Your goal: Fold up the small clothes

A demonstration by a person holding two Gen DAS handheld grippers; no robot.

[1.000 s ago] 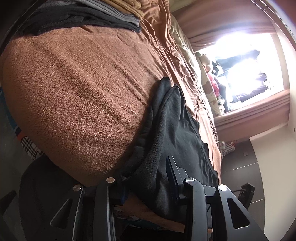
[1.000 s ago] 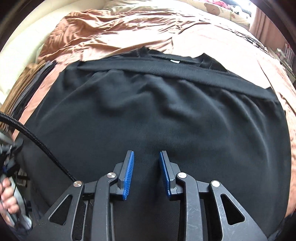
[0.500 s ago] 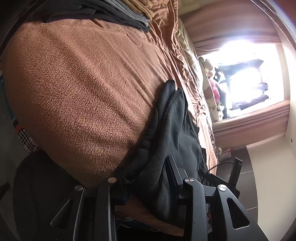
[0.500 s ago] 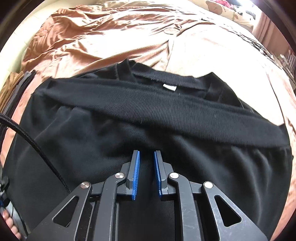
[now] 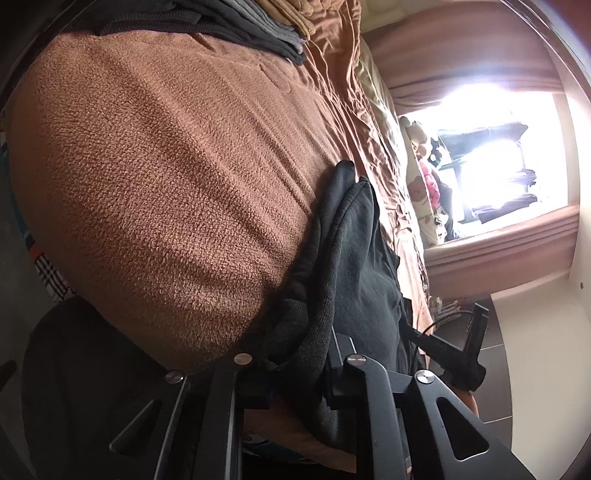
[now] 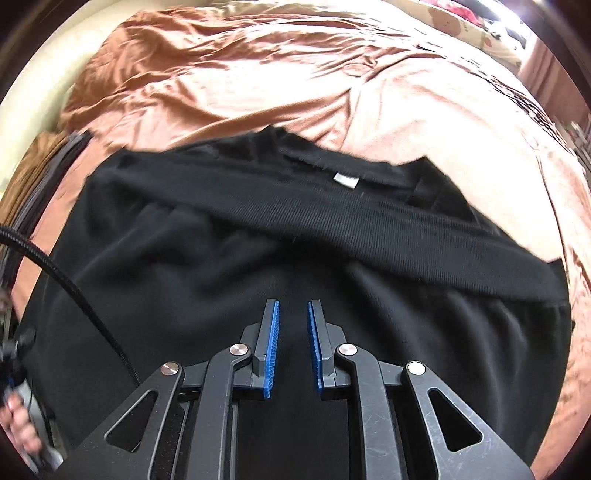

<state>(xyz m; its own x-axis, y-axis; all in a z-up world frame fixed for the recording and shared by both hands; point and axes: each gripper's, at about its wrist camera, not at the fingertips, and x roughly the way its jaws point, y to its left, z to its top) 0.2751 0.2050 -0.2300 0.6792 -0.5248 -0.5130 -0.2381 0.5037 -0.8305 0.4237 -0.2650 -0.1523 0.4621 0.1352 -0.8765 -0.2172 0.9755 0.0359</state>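
Note:
A black garment (image 6: 258,229) lies spread on the bed, its upper part folded down in a ribbed band, with a white label (image 6: 346,181) near the collar. In the left wrist view the same black garment (image 5: 354,258) runs along the blanket's edge. My left gripper (image 5: 295,354) is closing on the garment's bunched, thick edge, and the cloth is squeezed between its fingers. My right gripper (image 6: 293,304) points down at the garment's near part. Its blue pads (image 6: 272,343) stand close together, and dark cloth fills the narrow gap.
A brown fleece blanket (image 5: 166,184) and rumpled brown sheets (image 6: 258,74) cover the bed. A stack of folded clothes (image 5: 258,33) sits at its far corner. A black cable (image 6: 74,288) and a person's fingers (image 6: 18,424) show at left. A bright window (image 5: 498,155) lies beyond.
The left jaws have drawn in on the garment's edge. The right jaws narrowed early on, and the right gripper has pulled back, so more of the bed shows beyond the garment.

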